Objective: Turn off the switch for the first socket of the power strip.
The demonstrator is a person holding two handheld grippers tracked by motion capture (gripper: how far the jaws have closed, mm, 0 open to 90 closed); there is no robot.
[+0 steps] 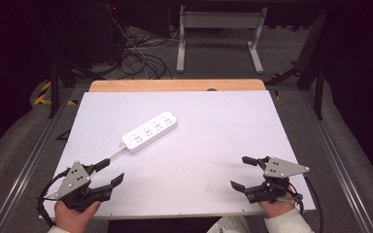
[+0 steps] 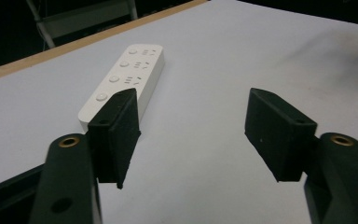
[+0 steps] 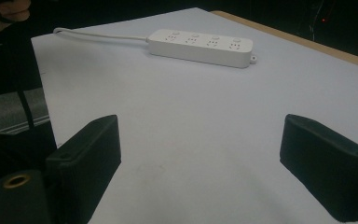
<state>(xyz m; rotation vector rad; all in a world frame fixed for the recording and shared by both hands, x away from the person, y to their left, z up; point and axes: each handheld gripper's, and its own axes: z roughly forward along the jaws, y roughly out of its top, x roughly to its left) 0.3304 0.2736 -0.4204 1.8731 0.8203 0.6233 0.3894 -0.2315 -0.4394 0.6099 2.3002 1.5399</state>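
Lab or test room, dark surroundings, tangled floor cables, white-topped table, bare desk frame

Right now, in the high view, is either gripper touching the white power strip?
No: the power strip lies alone mid-table, apart from both open grippers.

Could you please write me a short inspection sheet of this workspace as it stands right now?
Surface: flat white board on a wooden table; faint smudges.
Job's things: white oblong plastic power strip, lying flat and diagonal, left of centre, untouched.
Clutter: nothing seen.
Grippers: left gripper and right gripper near the front edge, jaws open, empty.
Cables: strip's white cord runs toward the left gripper.
Surroundings: grey floor, tangled dark cables, white metal frame legs beyond the table.
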